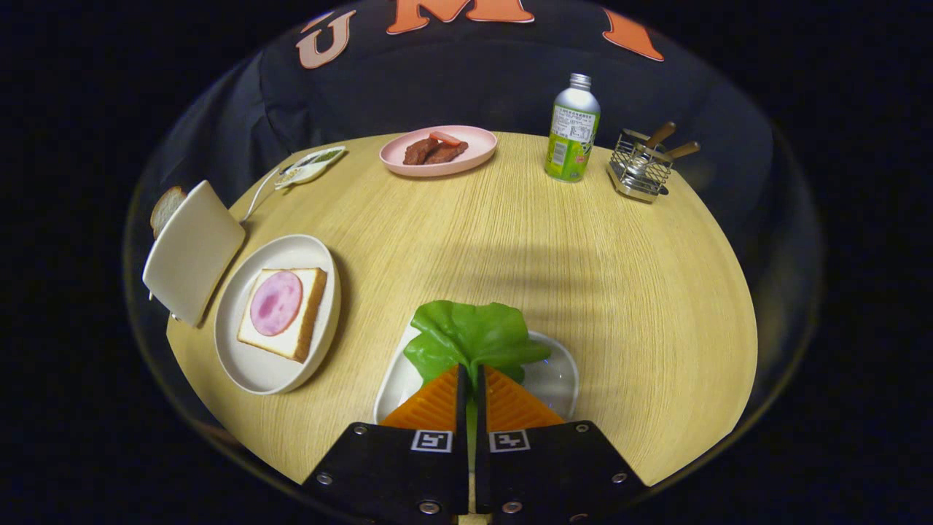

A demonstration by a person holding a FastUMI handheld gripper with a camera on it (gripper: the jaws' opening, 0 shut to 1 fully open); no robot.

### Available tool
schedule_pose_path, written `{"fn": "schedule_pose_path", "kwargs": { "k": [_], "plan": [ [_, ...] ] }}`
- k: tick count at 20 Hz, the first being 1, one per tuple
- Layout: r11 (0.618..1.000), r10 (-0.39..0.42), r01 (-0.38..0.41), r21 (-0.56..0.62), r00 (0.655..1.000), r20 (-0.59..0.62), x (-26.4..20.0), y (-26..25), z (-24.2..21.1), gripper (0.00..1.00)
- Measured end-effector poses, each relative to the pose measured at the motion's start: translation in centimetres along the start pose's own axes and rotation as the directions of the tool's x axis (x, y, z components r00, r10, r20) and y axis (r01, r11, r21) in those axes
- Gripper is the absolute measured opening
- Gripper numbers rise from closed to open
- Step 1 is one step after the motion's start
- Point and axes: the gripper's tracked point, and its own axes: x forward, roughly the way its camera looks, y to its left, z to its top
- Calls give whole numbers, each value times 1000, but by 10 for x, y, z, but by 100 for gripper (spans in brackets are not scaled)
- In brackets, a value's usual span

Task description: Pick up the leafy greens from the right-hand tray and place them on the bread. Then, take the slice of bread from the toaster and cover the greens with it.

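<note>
Gripper (470, 379) clamped on the green leafy lettuce (470, 335) — just over the shallow white tray (557, 379).
Fingers pressed together on its stem; square ham-topped bread slice (280, 310) lies on a round cream plate (248, 364), beside the pale toaster (191, 251).

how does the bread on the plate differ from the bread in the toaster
The bread on the plate lies flat in full view; the bread in the toaster stands on edge, mostly hidden. The plate bread carries a ham slice; the toaster bread shows bare. Both have pale crumb and brown crust. The fingers are shut on the greens.
</note>
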Motion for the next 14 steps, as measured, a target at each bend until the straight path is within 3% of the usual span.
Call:
{"fn": "schedule_pose_path", "kwargs": {
  "k": [4,14],
  "plan": [
    [1000,26,-25,-13,997,67,-18,13,23,4],
    [978,189,-177,-106,974,122,-24,94,57,4]
  ]
}}
